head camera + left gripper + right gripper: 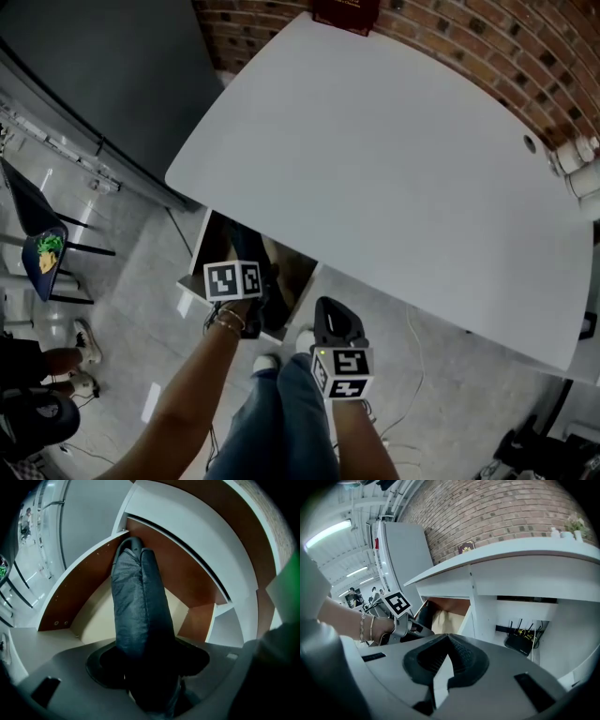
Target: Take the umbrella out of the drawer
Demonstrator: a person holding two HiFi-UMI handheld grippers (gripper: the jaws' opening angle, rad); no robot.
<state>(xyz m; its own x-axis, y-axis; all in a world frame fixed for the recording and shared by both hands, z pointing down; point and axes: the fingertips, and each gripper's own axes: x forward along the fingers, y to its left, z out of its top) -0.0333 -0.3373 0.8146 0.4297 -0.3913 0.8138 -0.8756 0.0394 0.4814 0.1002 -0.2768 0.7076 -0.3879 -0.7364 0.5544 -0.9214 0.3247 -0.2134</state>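
Observation:
The dark folded umbrella [138, 606] runs up from between my left gripper's jaws toward the far corner of the open drawer [89, 578]. My left gripper [147, 660] is shut on its near end. In the head view the left gripper [258, 291] hangs over the drawer [199, 255] under the white table's near edge. My right gripper [336, 314] hovers just right of the drawer, jaws shut with nothing between them. The right gripper view shows its jaws [450, 641] meeting at the tips, with the left gripper [410, 625] and umbrella [423, 616] at the drawer [446, 620] beyond.
A white table [403, 159] stands against a brick wall [487, 37], with a dark red book [345, 14] at its back edge. A black router [520, 641] sits under the table. A chair [45, 253] stands at the left, and a person's feet [75, 361] show below it.

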